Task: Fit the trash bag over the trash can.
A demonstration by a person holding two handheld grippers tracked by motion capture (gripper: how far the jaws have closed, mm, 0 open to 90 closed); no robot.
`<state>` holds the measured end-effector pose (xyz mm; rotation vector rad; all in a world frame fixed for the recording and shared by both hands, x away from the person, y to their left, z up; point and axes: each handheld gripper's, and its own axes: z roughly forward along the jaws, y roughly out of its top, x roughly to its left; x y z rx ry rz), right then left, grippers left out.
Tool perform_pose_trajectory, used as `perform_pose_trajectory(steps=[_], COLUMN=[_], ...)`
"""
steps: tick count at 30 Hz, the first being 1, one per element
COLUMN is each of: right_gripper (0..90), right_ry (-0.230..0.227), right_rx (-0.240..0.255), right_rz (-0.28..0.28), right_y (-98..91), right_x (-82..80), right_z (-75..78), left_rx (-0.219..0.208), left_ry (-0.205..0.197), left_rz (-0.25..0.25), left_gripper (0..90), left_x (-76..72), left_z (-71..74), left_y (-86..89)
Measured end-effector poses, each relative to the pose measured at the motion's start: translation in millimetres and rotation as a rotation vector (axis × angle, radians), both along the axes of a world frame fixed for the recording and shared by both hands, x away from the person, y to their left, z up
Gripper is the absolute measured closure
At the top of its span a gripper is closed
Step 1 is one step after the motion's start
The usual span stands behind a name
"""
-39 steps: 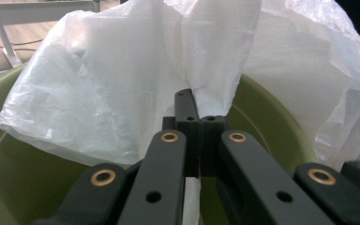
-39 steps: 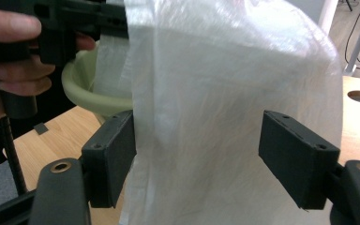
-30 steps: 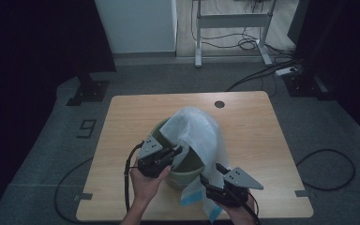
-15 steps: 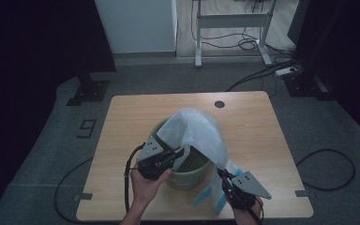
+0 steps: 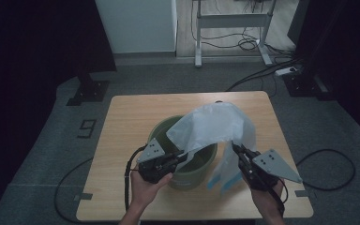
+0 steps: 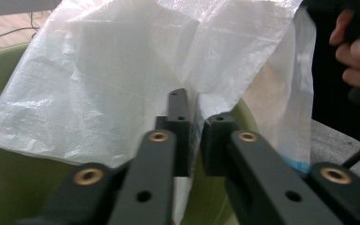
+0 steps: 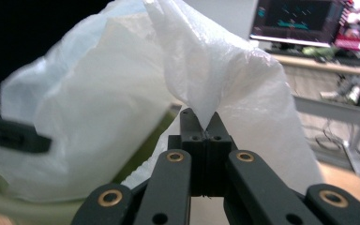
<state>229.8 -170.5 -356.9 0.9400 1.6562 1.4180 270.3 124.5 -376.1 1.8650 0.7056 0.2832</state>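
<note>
From the high view we see a green bucket [image 5: 187, 159] standing on the desk [image 5: 122, 122], nearer its front edge than its back and roughly midway between its left and right edges, with a white plastic bag [image 5: 215, 124] lifted over the bucket's right half. The bag's long axis runs from the bucket's mouth toward the desk's right front corner, where a loose tail with a blue strip hangs down beside the bucket. The left gripper [image 5: 180, 157] lies at the bucket's near rim and points right toward the bag; the right gripper [image 5: 236, 149] points up and back, with its tips on the bag's lower right edge. In the left gripper view our left gripper [image 6: 194, 124] has its jaws a narrow gap apart, having just been opening, and the bag's [image 6: 159, 61] film hangs down through that gap, above the bucket's [image 6: 9, 164] green inside; we cannot tell whether the pads press on it. In the right gripper view our right gripper [image 7: 205, 129] has its jaws pressed together on a pinched fold of the bag [image 7: 122, 93], which billows up above the tips, and the bucket [image 7: 140, 150] sits lower left behind it.
</note>
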Motion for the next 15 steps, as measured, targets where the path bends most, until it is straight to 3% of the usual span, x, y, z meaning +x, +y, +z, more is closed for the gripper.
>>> perform_pose_trajectory(steps=[2,4,7,11,15], right_gripper=[89.0,89.0,89.0,89.0,89.0], right_ry=[-0.011,-0.009,0.006,0.031,0.055], right_rx=[-0.019,-0.039,-0.06,-0.074,-0.076], right_rz=[0.032,0.067,0.101,0.126,0.146], right_y=[6.4,12.7,19.3,22.6,23.0], right_x=[4.3,8.4,12.9,15.2,18.0], right_z=[8.2,13.3,14.0,8.2,3.4], left_rx=[-0.001,0.046,0.05,0.047,0.049], left_ry=[-0.006,-0.042,-0.08,-0.121,-0.136], left_rz=[-0.002,0.027,0.049,0.039,0.021], left_gripper=[68.0,49.4,35.8,29.1,27.8], left_x=[0.0,-2.1,-5.0,-7.7,-8.8], left_z=[0.9,3.6,9.4,17.4,21.4], left_y=[0.9,-0.4,0.9,0.3,-7.0])
